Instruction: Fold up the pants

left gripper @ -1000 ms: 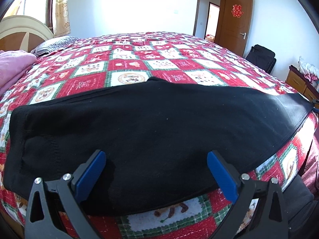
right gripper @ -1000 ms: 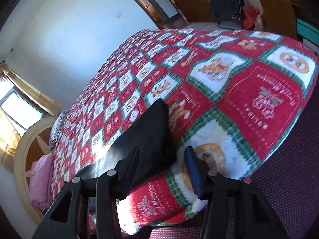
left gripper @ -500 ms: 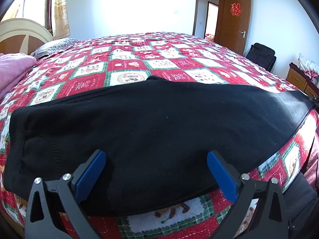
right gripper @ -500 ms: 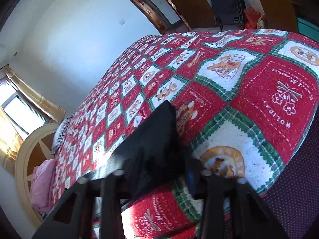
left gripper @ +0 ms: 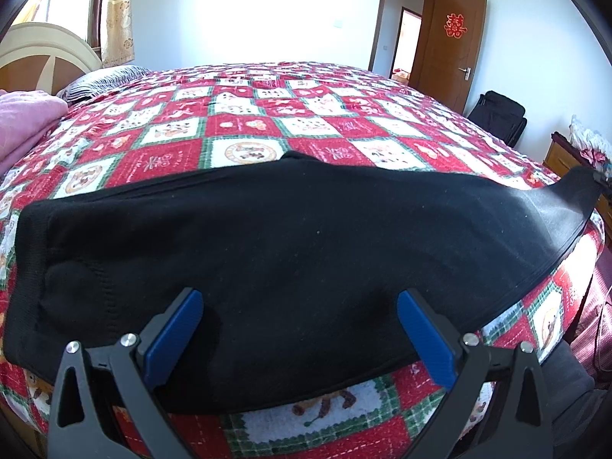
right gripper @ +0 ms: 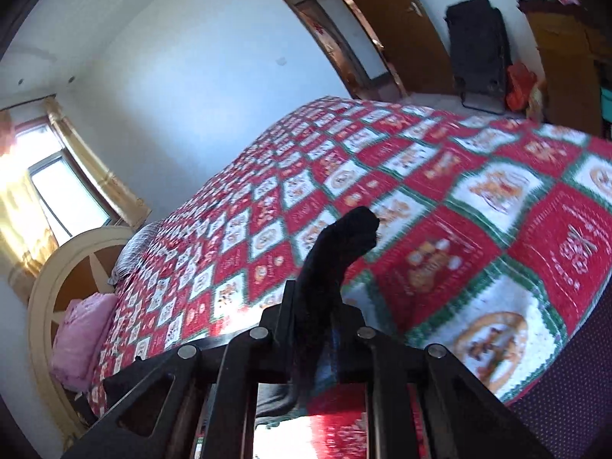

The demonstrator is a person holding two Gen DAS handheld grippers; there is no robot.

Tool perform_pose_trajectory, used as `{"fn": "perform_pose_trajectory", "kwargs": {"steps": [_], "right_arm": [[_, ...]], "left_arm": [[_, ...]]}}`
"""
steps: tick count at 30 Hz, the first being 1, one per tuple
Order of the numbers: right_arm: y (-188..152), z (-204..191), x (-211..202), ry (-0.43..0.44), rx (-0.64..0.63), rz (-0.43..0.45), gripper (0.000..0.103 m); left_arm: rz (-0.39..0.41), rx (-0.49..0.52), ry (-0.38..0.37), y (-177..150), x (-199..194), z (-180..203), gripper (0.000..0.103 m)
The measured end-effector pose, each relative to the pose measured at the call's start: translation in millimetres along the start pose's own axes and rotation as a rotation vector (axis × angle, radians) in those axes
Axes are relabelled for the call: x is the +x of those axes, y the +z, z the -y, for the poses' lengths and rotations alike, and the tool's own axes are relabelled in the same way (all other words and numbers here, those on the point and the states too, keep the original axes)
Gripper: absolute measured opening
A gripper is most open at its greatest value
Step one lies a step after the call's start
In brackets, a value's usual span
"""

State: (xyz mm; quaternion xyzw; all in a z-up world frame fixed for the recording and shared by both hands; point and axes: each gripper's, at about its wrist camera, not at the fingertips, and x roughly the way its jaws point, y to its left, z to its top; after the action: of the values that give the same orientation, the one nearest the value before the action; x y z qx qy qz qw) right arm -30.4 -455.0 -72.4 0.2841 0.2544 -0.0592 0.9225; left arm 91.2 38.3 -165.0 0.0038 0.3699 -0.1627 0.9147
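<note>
Black pants [left gripper: 290,244] lie flat across the near part of the bed, on the red, white and green patchwork quilt [left gripper: 244,126], waistband end toward the left of the left wrist view, leg end toward the right.

Left gripper [left gripper: 300,338]: jaws spread wide, blue pads [left gripper: 174,334] hovering over the near edge of the pants, one pad on each side of a broad stretch of fabric. Nothing is pinched between them. Can't tell whether the pads touch the cloth.

Right gripper [right gripper: 325,325]: jaws pressed together on the leg end of the pants [right gripper: 336,256]. The black fabric sticks up and forward from between the fingers, its tip curling over above the quilt [right gripper: 497,229]. In the left wrist view that same end is lifted off the bed at the far right [left gripper: 573,191], pulled up to a peak; the right gripper itself is barely visible there at the frame edge.

Right wrist view is motion-blurred.

Around: pink blanket [left gripper: 26,122] at the left near the cream headboard [left gripper: 42,53], striped pillow [left gripper: 103,80], open wooden door [left gripper: 451,49] with a red paper decoration, black suitcase [left gripper: 497,114] beside the wall.
</note>
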Motion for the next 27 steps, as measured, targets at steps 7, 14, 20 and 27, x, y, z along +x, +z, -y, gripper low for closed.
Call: {"fn": "perform_pose_trajectory", "kwargs": {"steps": [7, 14, 20, 27], "right_arm": [[-2.4, -52.6, 5.1, 0.07, -0.094, -0.004, 0.014], [-15.0, -110.0, 24.8, 0.157, -0.184, -0.058, 0.014], [-32.5, -151.3, 47.7, 0.217, -0.254, -0.119, 0.014], [-59.3, -201.5, 74.9, 0.289, -0.33, -0.197, 0.013]], "left_arm": [[0.003, -0.008, -0.006, 1.7, -1.6, -1.8, 0.103], [0.013, -0.011, -0.016, 3.3, -5.0, -2.0, 0.103], [0.02, -0.013, -0.025, 5.2, -8.2, -3.4, 0.103], [0.025, -0.023, -0.027, 6.8, -8.8, -7.1, 0.103]]}}
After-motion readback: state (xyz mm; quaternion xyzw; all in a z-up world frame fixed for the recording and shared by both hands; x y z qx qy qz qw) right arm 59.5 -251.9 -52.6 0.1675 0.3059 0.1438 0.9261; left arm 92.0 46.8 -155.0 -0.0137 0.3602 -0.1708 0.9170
